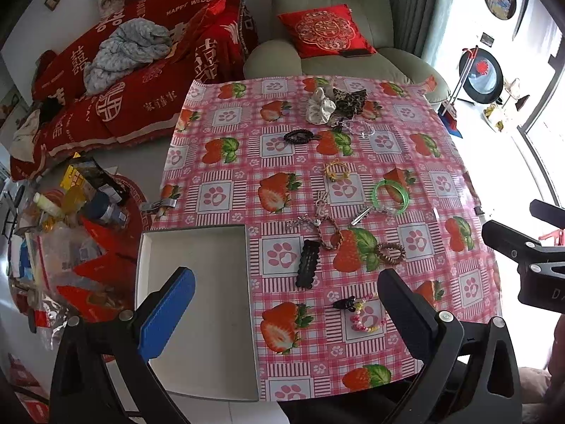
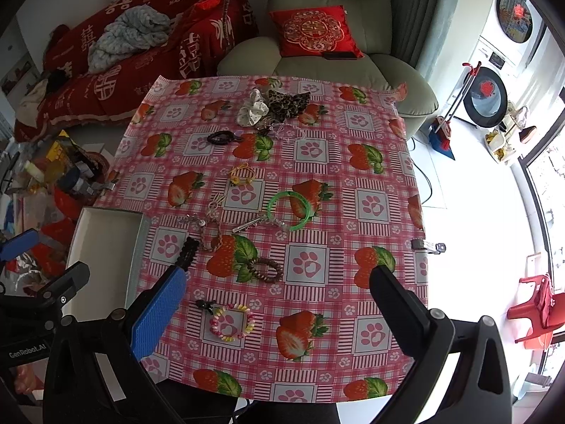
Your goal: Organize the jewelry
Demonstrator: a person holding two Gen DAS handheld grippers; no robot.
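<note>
While both my grippers' fingers (image 1: 166,314) stood released over the counter (image 2: 370,176), my left gripper (image 2: 39,282) read "GenRobot.AI"; the sofa cover (image 1: 183,3) said "HAPPY WEDD".

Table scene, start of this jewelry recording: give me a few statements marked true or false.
1. The white tray holds no jewelry yet. True.
2. The left gripper is shut on a bracelet. False: both it and the right gripper are open and hold nothing.
3. The green bangle lies inside the tray. False: it lies on the strawberry tablecloth.
4. The white scrunchie sits beside the leopard-print scrunchie at the far edge. True.
5. The colourful bead bracelet lies on the near part of the cloth. True.
</note>
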